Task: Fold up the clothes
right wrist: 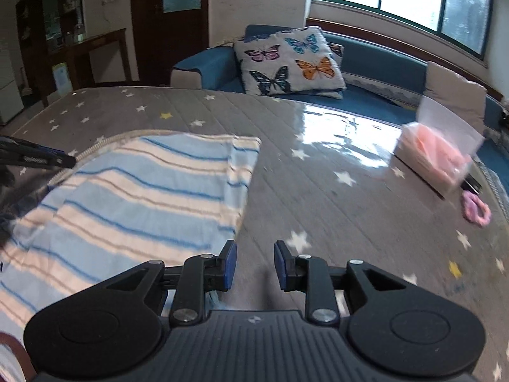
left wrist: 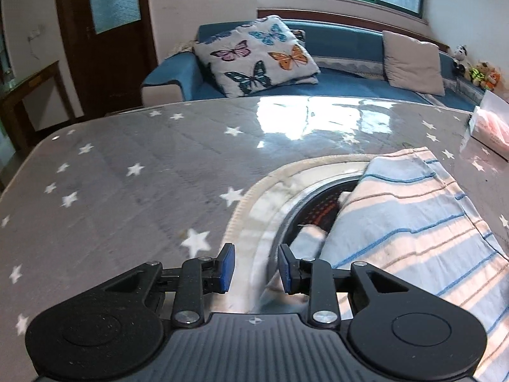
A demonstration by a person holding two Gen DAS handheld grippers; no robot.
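Fingers of the left gripper [left wrist: 256, 267] stand partly apart with nothing pressed between the blue pads; behind the gap lies the white edge of the striped garment [left wrist: 413, 222], which the pads do not grip. Fingers of the right gripper [right wrist: 255, 265] are likewise a little apart and hold nothing; only bare desk [right wrist: 302, 191] shows between them, with the near right corner of the garment [right wrist: 136, 197] just left of the left pad.

That garment, pale blue and cream with thin blue and brown stripes, lies spread on the grey star-printed desk cover, at the near left in the right wrist view and the near right in the left wrist view. Its neckline is open, with a cream ribbed collar [left wrist: 286, 172] curving round a dark inner patch. In the right wrist view the left gripper's dark tip [right wrist: 38, 157] reaches in from the left, at the garment's far left edge.

Far right on the desk stand a clear box of pink things [right wrist: 435, 159] and, nearer, a pink hair tie [right wrist: 475, 211]. Beyond the desk is a blue sofa [right wrist: 375, 60] with a butterfly cushion [right wrist: 289, 60].
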